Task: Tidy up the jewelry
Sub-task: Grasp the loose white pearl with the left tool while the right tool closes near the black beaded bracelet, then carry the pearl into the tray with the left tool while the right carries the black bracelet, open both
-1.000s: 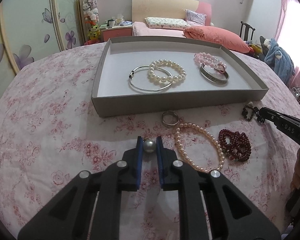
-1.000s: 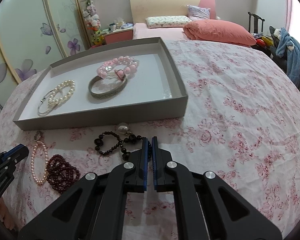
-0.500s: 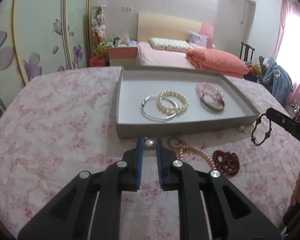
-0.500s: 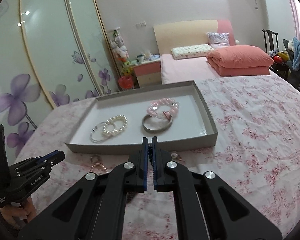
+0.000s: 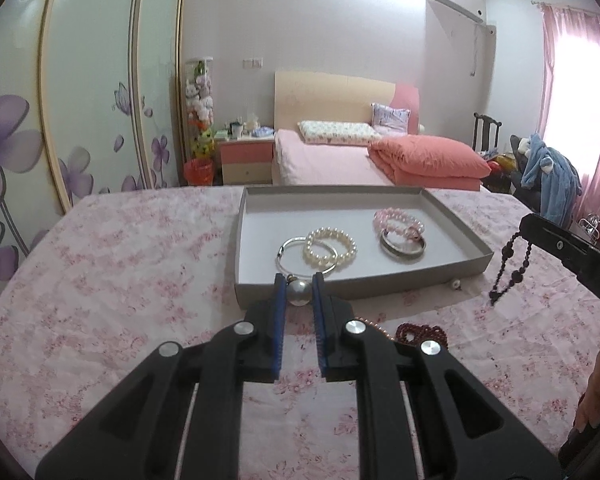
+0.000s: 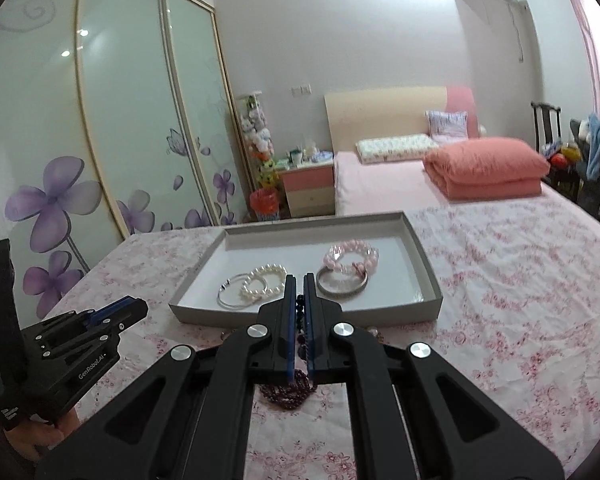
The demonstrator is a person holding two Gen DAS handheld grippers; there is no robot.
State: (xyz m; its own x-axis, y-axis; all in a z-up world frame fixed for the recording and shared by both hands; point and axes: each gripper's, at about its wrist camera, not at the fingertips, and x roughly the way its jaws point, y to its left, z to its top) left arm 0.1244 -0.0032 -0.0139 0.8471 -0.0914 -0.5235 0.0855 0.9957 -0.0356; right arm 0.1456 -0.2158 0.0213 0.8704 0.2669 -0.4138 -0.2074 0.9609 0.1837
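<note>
The left claw (image 5: 299, 294) is clamped on a large round silver-grey pearl bead (image 5: 299, 293), pinched right at its blue-padded tips. That bead looks hard, smooth and light; being a sphere it could squirt out of flat pads, so I judge the grip belongs across its widest part, as now. The right claw (image 6: 299, 308) is closed on a strand of dark black beads (image 5: 510, 264), which hangs limp below the tips; it is floppy and light, will swing, and is best held by a few beads near the top so the loop drapes freely

From the left claw, the shallow grey cardboard tray (image 5: 456, 265) sits just beyond at 12 o'clock, holding a thin silver bangle (image 5: 288, 249), a white pearl bracelet (image 5: 332, 247), a pink bead bracelet (image 5: 398, 222) and a wide engraved metal bangle (image 5: 403, 247). The hanging black strand is at 2 o'clock, off the tray's near right corner. A dark red bead bracelet (image 5: 422, 334) lies on the pink floral-clothed bench (image 5: 120, 264) at 4 o'clock, near the claw
</note>
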